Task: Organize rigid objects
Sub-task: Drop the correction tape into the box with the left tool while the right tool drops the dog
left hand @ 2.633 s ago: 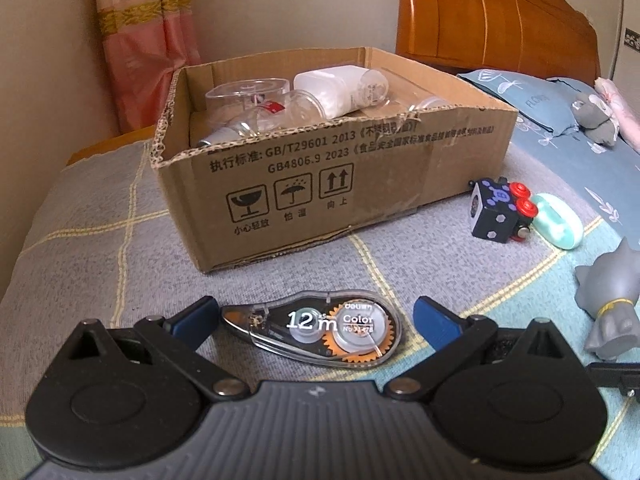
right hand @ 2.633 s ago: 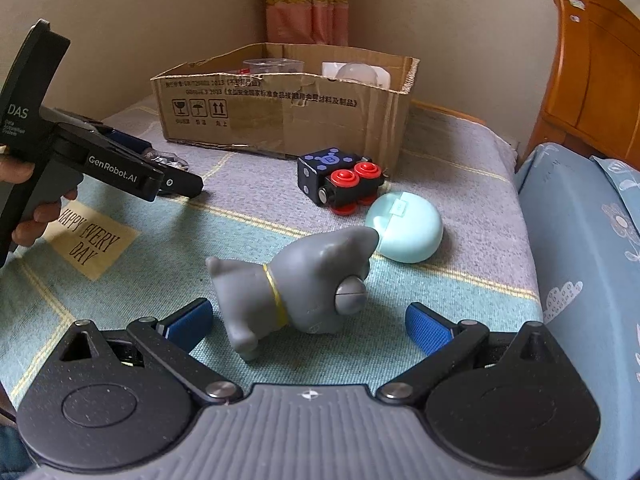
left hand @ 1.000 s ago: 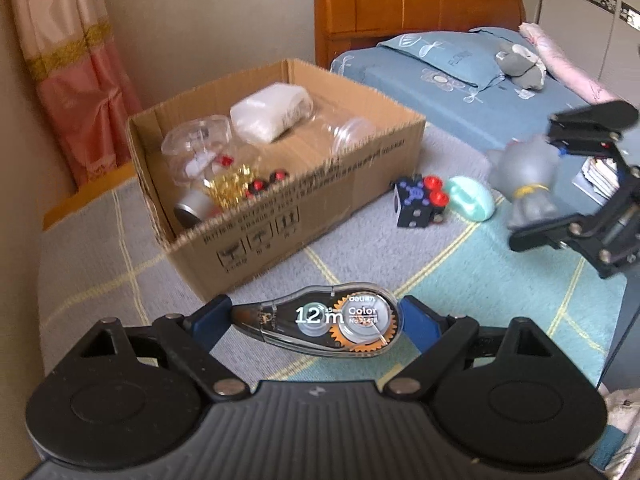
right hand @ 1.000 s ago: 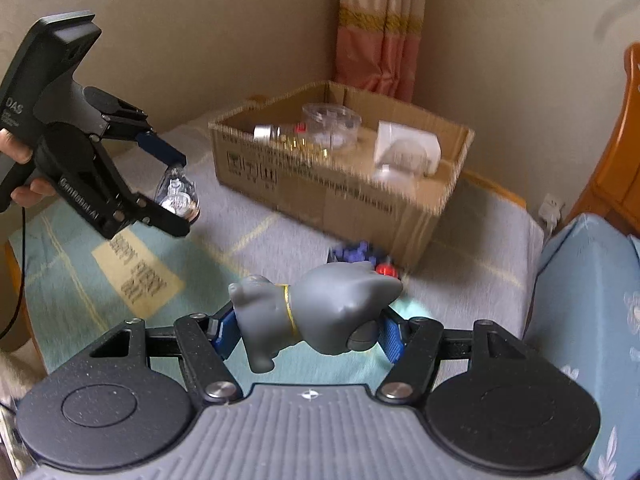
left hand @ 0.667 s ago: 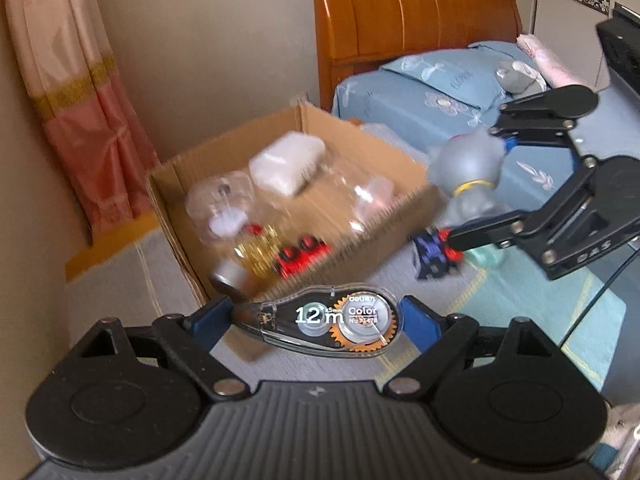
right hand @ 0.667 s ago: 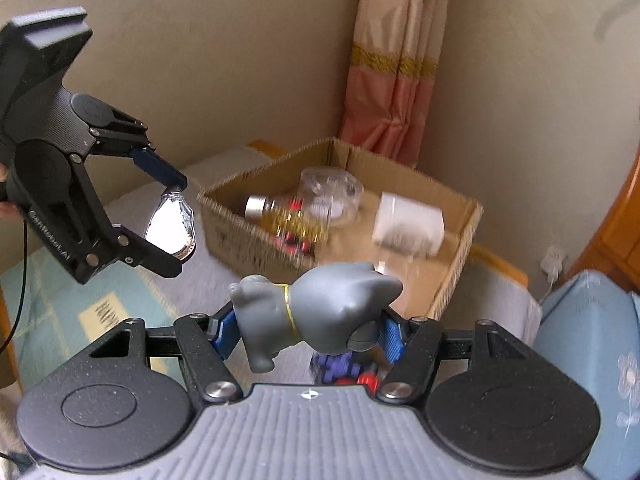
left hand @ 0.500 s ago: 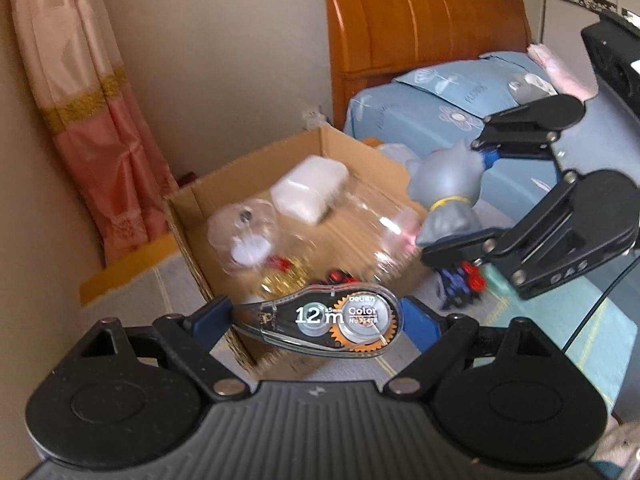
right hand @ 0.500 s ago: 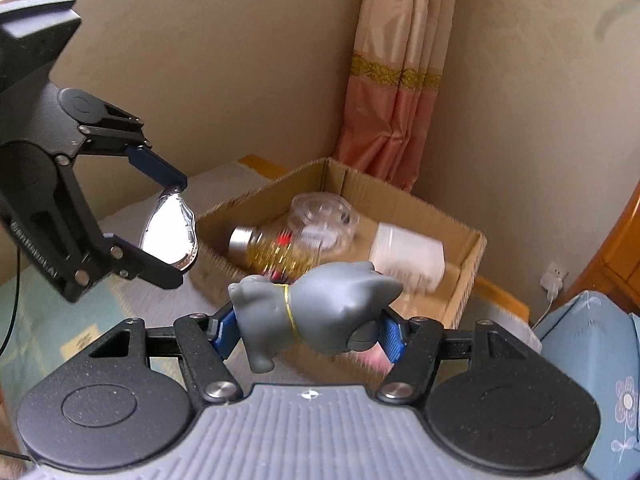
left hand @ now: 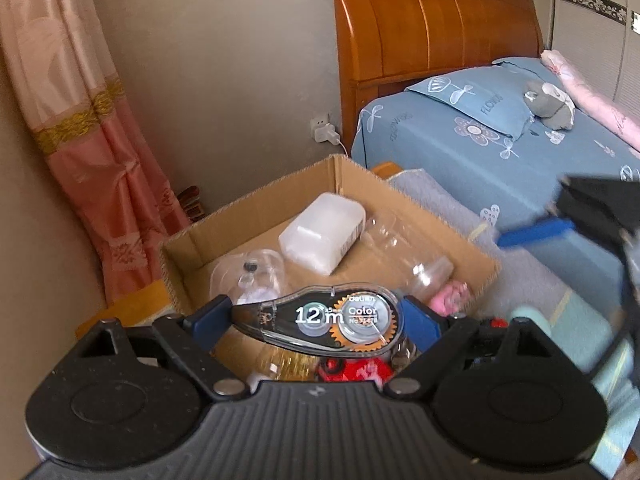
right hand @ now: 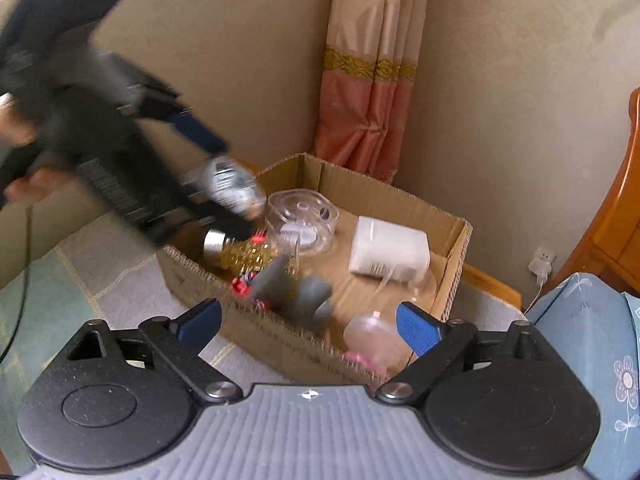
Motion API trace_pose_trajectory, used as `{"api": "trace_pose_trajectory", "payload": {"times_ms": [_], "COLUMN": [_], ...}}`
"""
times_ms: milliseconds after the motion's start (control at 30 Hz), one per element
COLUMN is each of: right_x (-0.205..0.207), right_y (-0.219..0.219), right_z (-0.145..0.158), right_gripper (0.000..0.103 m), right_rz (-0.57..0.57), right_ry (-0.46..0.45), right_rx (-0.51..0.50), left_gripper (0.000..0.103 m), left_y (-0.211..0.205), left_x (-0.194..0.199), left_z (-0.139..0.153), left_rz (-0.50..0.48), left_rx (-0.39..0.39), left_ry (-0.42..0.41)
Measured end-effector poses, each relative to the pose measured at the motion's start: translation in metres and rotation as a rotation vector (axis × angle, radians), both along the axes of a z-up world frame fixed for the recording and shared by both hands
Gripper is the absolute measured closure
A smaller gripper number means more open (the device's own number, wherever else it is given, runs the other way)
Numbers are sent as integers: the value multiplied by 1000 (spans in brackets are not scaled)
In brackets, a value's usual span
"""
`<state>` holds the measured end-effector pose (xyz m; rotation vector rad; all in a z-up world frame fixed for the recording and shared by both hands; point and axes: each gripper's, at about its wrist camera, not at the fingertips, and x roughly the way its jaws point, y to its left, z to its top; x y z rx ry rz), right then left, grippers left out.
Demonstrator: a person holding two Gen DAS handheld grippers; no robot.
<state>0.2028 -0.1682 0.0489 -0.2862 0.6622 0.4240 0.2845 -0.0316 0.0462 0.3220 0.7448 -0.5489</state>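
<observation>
Blue pads of the left hand-held gripper [left hand: 318, 320] are clamped on a clear correction tape dispenser [left hand: 324, 322], one pad at its pointed nose and one at its rounded end, and it hangs above the near edge of the cardboard box [left hand: 256, 208]. The right hand-held gripper [right hand: 308, 326] is just letting go: its jaws are opening, the pads stand wide with nothing pressed between them, and the grey toy figure [right hand: 296, 290], blurred, lies beyond them inside the box against its near wall.

Deeper in the box lie a white plastic tub [right hand: 390, 250] on its side, a clear round container [right hand: 302, 220], a jar of gold bits with a silver cap [right hand: 240, 250], a small red toy [right hand: 242, 282] and a clear bottle with pink contents [right hand: 370, 340]. From the right wrist view the left hand-held gripper is a dark blur over the box's left corner.

The box sits on a grey and teal checked cloth [right hand: 120, 280] covering the surface under it. Behind the box are a beige wall and a pink curtain with a gold band [right hand: 368, 80]; a white charger [left hand: 326, 133] is plugged into the wall by it. To the box's right stands a bed with a wooden headboard [left hand: 432, 24], a blue flowered sheet [left hand: 520, 152] and a grey soft toy [left hand: 550, 104] on the pillow.
</observation>
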Motion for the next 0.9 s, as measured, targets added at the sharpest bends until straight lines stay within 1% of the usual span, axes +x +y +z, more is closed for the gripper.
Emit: {"api": "trace_pose_trajectory", "payload": {"times_ms": [133,167,233,300,433,533,633,767,900], "right_x": [-14,-16,-23,-29,-35,-40,-46,-58,-69], "right_y": [-2,-2,-5,-10,-18,-23,-28,-35,-40], "right_z": [4,6,9,12,13,8,1,-8,-18], "right_gripper": [6,3,0,0,0,0,0,0,0], "right_rz": [2,1,-4,-13,-32,-46,-59,-78,-100], "right_ry": [-15,-21,-35,-44,-38,-25,-4,15,26], "right_rx": [-6,-5,0,10,33,44,60,91,93], "left_gripper": [13,10,9,6,5,5,4,2,2], "left_y": [-20,-25,-29,-30,-27,-22,-16,-11,-11], "left_x": [17,20,23,23,13,2,-12,-32,-51], "left_z": [1,1,0,-1,-1,1,5,7,6], "left_rz": [14,19,30,39,46,59,68,93,86], "left_rx": [-20,-24,-34,-40,-9,12,23,35,41], "left_ry": [3,5,6,19,14,17,9,22,15]}}
